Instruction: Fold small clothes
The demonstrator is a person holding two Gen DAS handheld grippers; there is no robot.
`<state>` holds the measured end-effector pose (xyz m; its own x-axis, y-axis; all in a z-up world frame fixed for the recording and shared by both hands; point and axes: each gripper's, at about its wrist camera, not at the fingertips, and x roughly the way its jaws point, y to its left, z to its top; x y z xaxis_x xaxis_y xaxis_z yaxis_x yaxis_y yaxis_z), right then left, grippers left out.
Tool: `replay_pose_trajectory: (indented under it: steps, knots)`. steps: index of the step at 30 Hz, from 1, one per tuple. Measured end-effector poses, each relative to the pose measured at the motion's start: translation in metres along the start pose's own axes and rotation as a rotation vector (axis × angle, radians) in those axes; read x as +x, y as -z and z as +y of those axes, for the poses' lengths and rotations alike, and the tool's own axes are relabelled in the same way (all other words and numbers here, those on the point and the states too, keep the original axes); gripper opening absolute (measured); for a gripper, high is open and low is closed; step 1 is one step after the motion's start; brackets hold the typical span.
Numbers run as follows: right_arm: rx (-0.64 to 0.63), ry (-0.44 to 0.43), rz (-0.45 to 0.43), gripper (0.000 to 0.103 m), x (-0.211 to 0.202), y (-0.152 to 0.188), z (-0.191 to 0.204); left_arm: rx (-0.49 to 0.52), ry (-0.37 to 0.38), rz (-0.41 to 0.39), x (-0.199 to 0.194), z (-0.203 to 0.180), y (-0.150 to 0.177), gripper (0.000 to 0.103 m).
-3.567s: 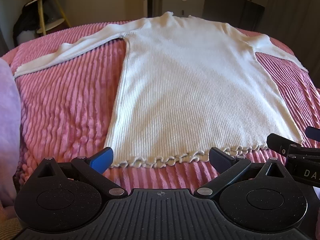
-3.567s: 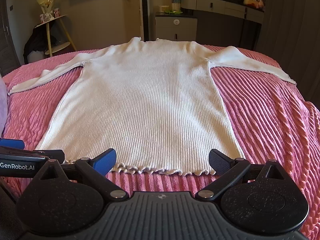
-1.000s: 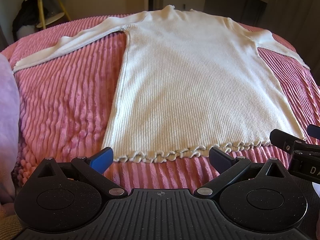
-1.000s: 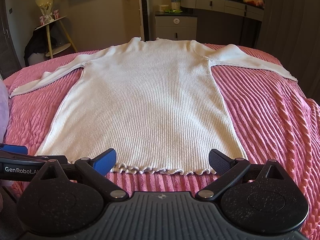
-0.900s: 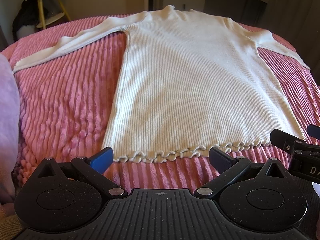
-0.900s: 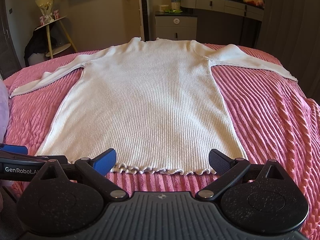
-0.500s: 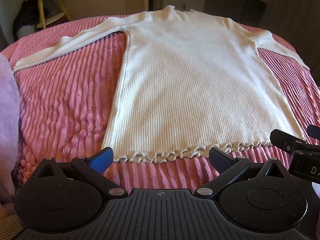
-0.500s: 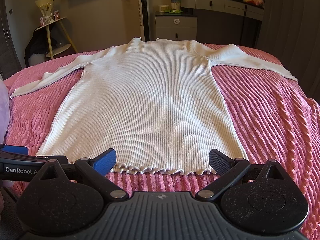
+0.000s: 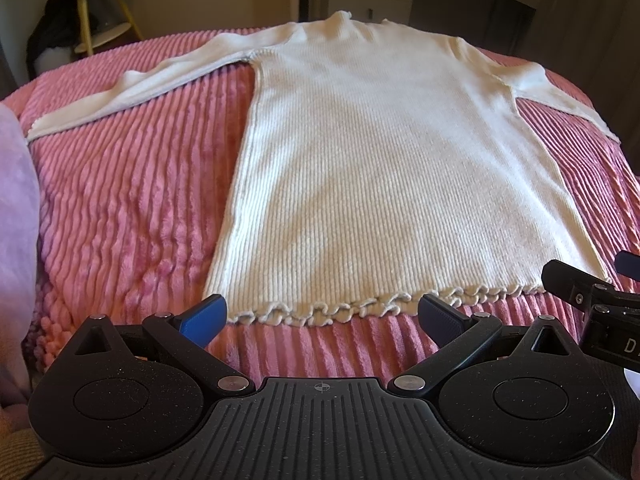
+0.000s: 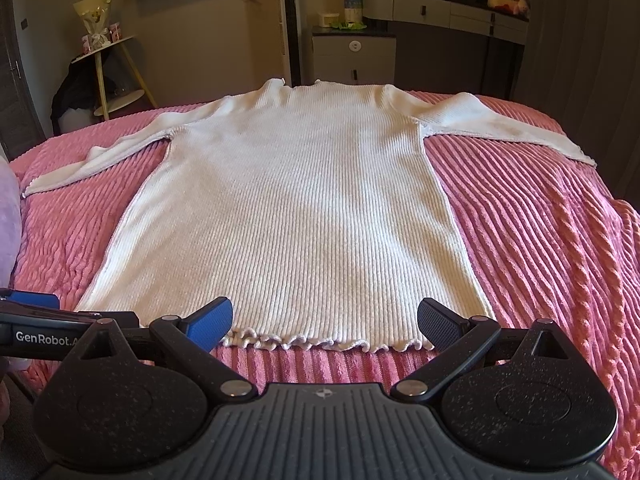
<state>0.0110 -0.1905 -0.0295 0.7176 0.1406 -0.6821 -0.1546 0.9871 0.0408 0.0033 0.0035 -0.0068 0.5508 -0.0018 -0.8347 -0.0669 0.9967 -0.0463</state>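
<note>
A white ribbed long-sleeved top (image 9: pixel 384 168) (image 10: pixel 296 216) lies flat on a pink ribbed bedspread (image 9: pixel 132 200) (image 10: pixel 532 248), collar at the far end, both sleeves spread out sideways, frilled hem (image 9: pixel 360 306) nearest me. My left gripper (image 9: pixel 320 316) is open just short of the hem's left half, nothing between its fingers. My right gripper (image 10: pixel 326 322) is open at the hem's right half, also empty. Each gripper's body shows at the edge of the other's view.
A pale lilac cloth (image 9: pixel 16 232) lies at the bed's left edge. Beyond the bed stand a yellow-legged side table (image 10: pixel 106 76), a grey drawer unit (image 10: pixel 354 56) and a dark dresser (image 10: pixel 460 28). The bed drops off at the right.
Compared with 3.6 s ago the left gripper has risen and tilted down slightly. Over the last second both grippers have held almost still.
</note>
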Motion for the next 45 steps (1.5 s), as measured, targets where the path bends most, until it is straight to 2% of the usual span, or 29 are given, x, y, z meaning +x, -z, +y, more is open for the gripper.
replay_pose_trajectory:
  steps: [9, 14, 16, 18, 19, 21, 23, 26, 29, 33, 36, 39, 41, 42, 43, 44, 45]
  knots:
    - [0.007, -0.017, -0.015, 0.099, -0.005, -0.001, -0.003, -0.009, 0.004, -0.007, -0.002, -0.001, 0.0, 0.103]
    - [0.029, -0.068, -0.025, 0.099, -0.009, -0.003, -0.008, -0.012, 0.007, -0.002, -0.004, -0.002, -0.001, 0.103]
    - [0.053, -0.128, -0.03, 0.099, -0.009, -0.005, -0.015, -0.011, -0.006, -0.002, -0.005, -0.004, -0.004, 0.103]
    - [0.083, -0.215, -0.069, 0.099, -0.01, -0.014, -0.028, -0.006, -0.023, -0.008, -0.006, -0.006, -0.01, 0.103]
    - [0.092, -0.225, -0.101, 0.099, -0.01, -0.019, -0.034, -0.007, -0.032, -0.022, -0.007, -0.007, -0.015, 0.103]
    - [0.111, -0.203, -0.191, 0.099, -0.005, -0.033, -0.052, -0.012, -0.045, -0.063, -0.009, -0.01, -0.028, 0.103]
    - [0.134, -0.182, -0.215, 0.099, 0.01, -0.047, -0.071, -0.012, -0.055, -0.115, -0.008, -0.015, -0.047, 0.103]
    - [0.219, -0.244, -0.102, 0.099, 0.059, -0.064, -0.098, -0.026, -0.061, -0.17, 0.005, -0.023, -0.08, 0.103]
    - [0.281, -0.33, 0.022, 0.099, 0.108, -0.065, -0.114, -0.067, -0.079, -0.219, 0.033, -0.028, -0.111, 0.103]
    - [0.319, -0.331, 0.193, 0.099, 0.161, -0.05, -0.122, -0.123, -0.154, -0.293, 0.078, -0.03, -0.135, 0.103]
    - [0.346, -0.363, 0.187, 0.099, 0.167, -0.049, -0.128, -0.152, -0.166, -0.312, 0.109, -0.026, -0.142, 0.103]
    - [0.253, -0.364, 0.202, 0.099, 0.168, -0.051, -0.124, -0.193, -0.177, -0.304, 0.135, -0.015, -0.145, 0.103]
    - [0.218, -0.369, 0.231, 0.099, 0.164, -0.068, -0.126, -0.193, -0.156, -0.302, 0.143, -0.011, -0.143, 0.103]
    - [0.243, -0.382, 0.167, 0.097, 0.154, -0.08, -0.139, -0.177, -0.147, -0.312, 0.143, -0.009, -0.141, 0.103]
    - [0.265, -0.377, 0.066, 0.097, 0.142, -0.096, -0.159, -0.158, -0.142, -0.326, 0.144, -0.009, -0.139, 0.103]
    - [0.278, -0.332, -0.038, 0.097, 0.132, -0.111, -0.179, -0.135, -0.141, -0.339, 0.146, -0.01, -0.136, 0.103]
    - [0.294, -0.234, -0.154, 0.097, 0.125, -0.128, -0.205, -0.117, -0.14, -0.349, 0.147, -0.011, -0.134, 0.103]
